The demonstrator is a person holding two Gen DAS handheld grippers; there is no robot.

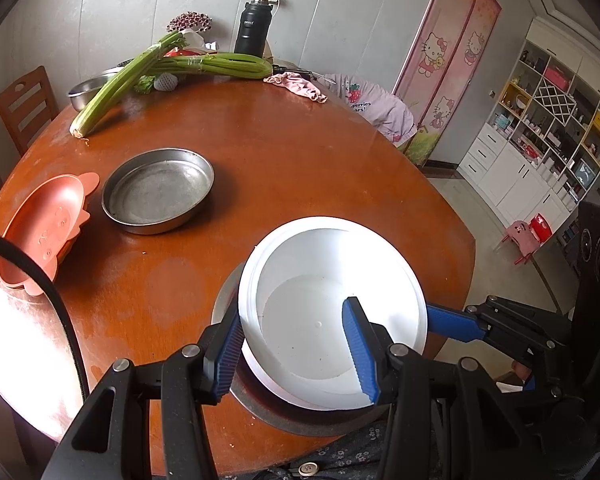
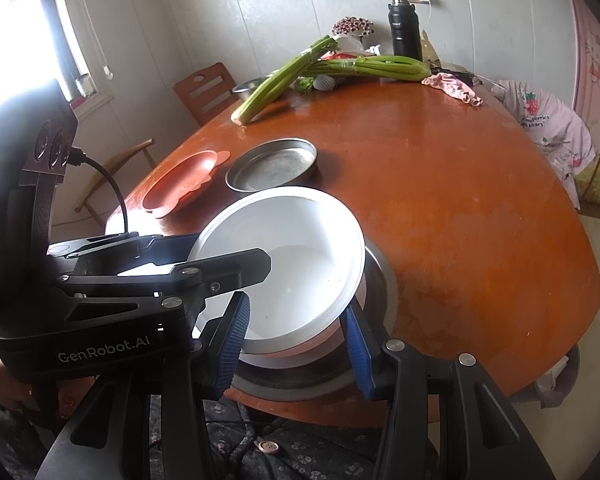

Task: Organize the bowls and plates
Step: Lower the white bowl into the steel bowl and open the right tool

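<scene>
Bowl [image 1: 332, 280], smooth white plastic, round, over dull steel pan [image 1: 244, 396] at counter [image 1: 300, 160] near edge | left gripper [image 1: 296, 354] and right gripper [image 2: 298, 346] jaws each pinching its rim | right view alone shows window [image 2: 28, 20].

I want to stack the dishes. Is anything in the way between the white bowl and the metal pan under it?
Nothing visible. The white bowl, gripped by both the left gripper and right gripper, sits right over the metal pan.
</scene>
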